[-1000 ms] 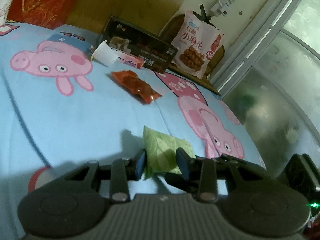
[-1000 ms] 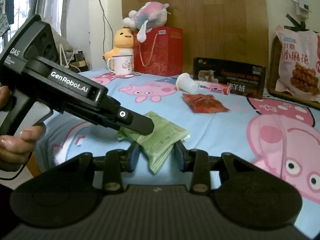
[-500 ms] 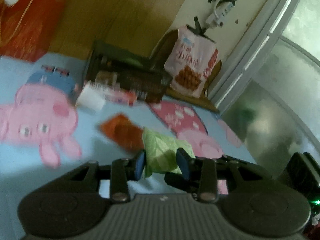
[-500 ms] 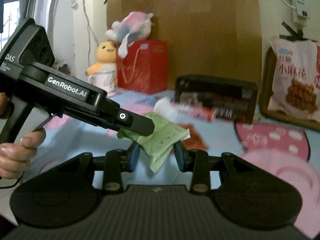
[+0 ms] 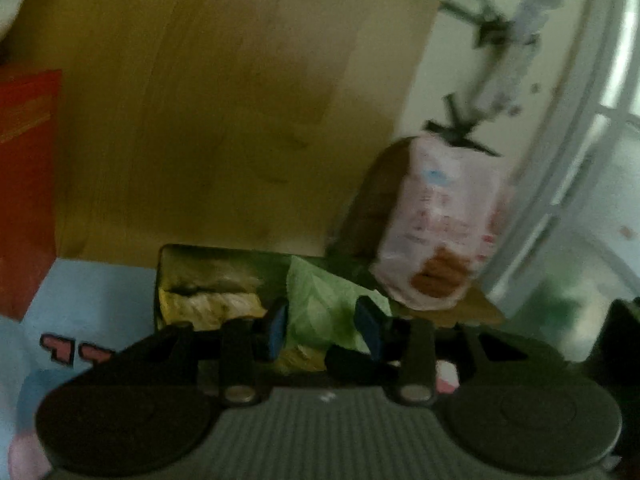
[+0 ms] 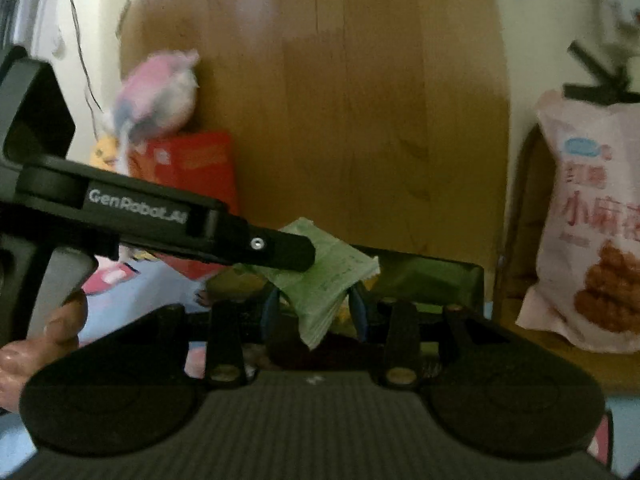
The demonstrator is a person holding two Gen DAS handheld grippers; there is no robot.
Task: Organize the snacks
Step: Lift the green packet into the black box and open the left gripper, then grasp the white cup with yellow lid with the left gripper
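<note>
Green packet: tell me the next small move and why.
Probably lower the green packet into the open dark box and release. Both hand-held grippers, left and right, clamp it, apparently just above the box's opening.

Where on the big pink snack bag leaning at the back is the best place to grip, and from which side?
Grip the pink snack bag by its flat sealed top edge, coming from the front and above. It stands upright against the wall, and its body looks puffed and wide, probably too broad for the jaws.

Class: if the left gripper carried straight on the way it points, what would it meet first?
Probably the dark box just past the green packet held in the left gripper; blur makes depth uncertain.
</note>
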